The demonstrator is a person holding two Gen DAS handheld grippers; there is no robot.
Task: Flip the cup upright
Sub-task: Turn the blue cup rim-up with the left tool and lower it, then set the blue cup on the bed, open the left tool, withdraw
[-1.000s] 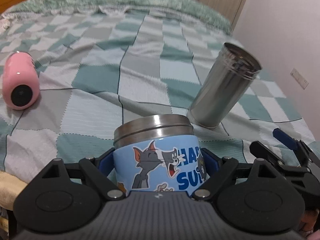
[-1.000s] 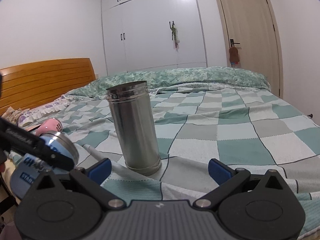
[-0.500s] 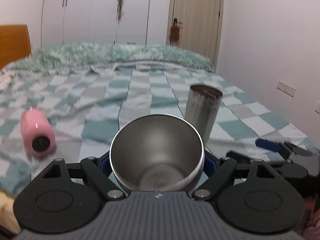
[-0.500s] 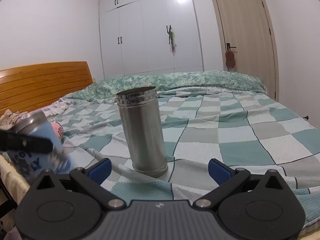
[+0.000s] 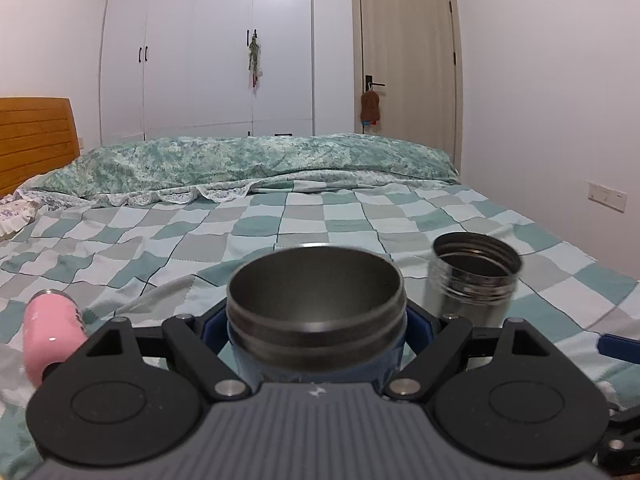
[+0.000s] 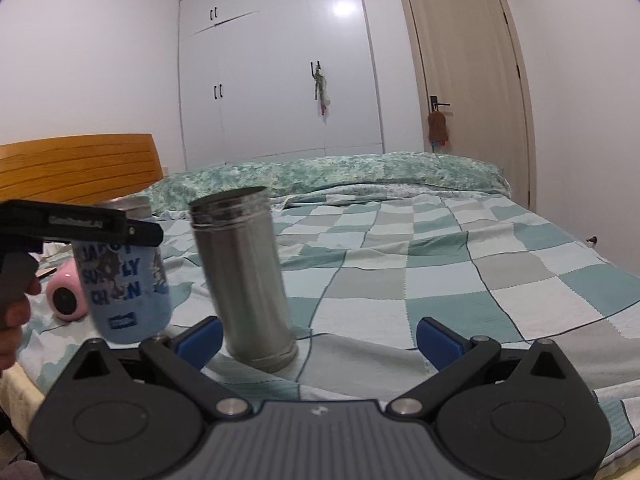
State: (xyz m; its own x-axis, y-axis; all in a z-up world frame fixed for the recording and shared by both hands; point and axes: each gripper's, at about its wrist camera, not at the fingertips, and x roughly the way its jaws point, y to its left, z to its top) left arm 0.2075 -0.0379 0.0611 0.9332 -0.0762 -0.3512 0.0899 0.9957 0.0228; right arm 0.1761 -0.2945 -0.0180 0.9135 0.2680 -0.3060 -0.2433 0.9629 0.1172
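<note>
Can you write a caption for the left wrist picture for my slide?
Left tongs hold the blue cup mouth-up beside a steel tumbler.

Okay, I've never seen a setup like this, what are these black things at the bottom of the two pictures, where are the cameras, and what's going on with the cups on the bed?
No robot here: a person holds a hand-operated claw in each hand, and each claw carries a wide-angle camera looking along its fingers. The black shapes at the bottom are the claws themselves.

The left claw is shut on a blue cartoon cup, mouth up. The right-hand camera shows that cup from the side, held above the checkered bedspread.

The right claw is open and holds nothing.

A tall steel cup stands upright on the bedspread, and a pink cup lies on its side.
</note>
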